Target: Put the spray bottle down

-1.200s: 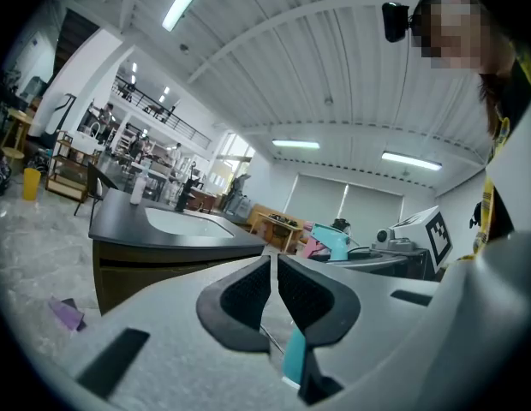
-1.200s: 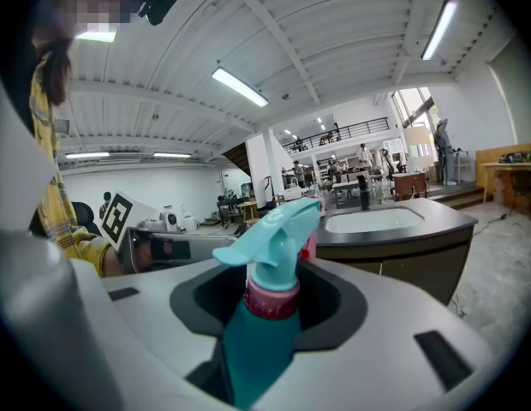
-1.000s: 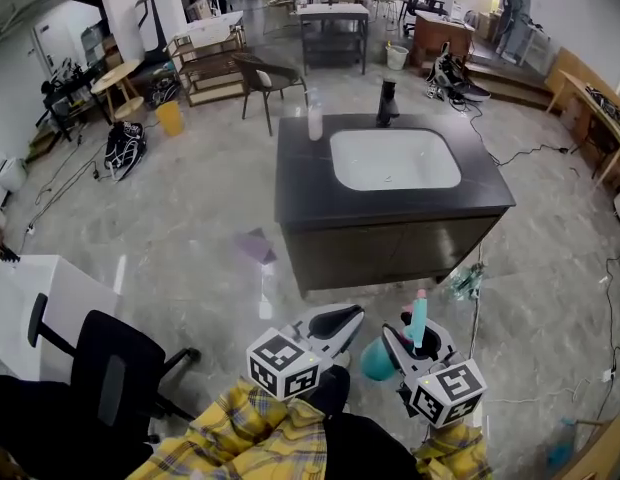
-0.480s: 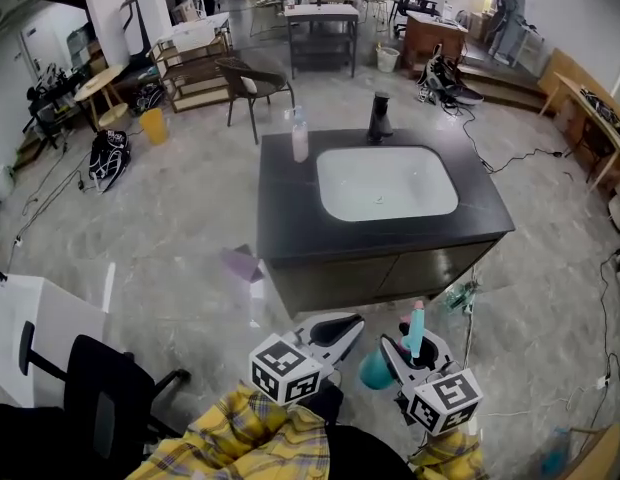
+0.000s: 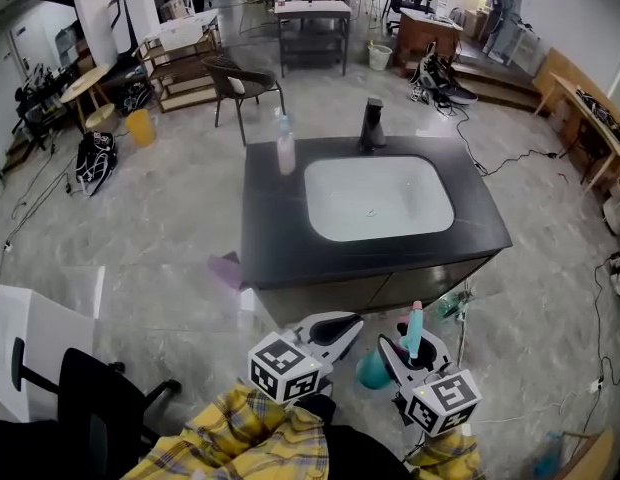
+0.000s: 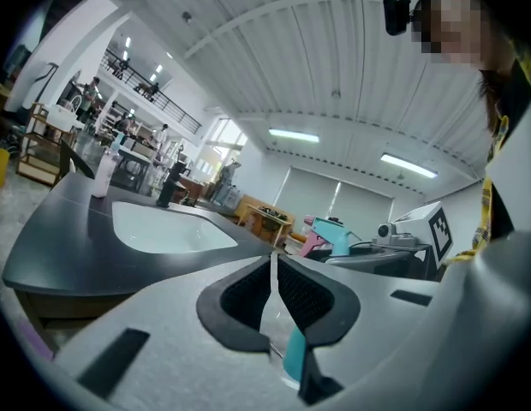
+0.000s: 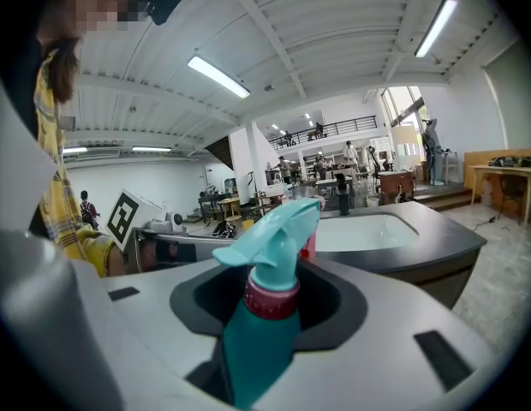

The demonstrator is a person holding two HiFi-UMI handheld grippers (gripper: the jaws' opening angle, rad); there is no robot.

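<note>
My right gripper is shut on a teal spray bottle and holds it in the air in front of my body. The bottle's teal and pink trigger head rises between the jaws in the right gripper view. My left gripper is beside it on the left, shut, its pads meeting with nothing between them. The bottle's head also shows in the left gripper view. Ahead stands a dark sink counter with a white basin.
A black faucet and a clear bottle stand at the counter's far edge. A black office chair is at the lower left. A purple object lies on the floor by the counter's left corner. Cables run over the floor at right.
Both grippers, the right one still carrying the spray bottle, have moved toward the sink counter. The counter now sits nearer and larger in the head view.
</note>
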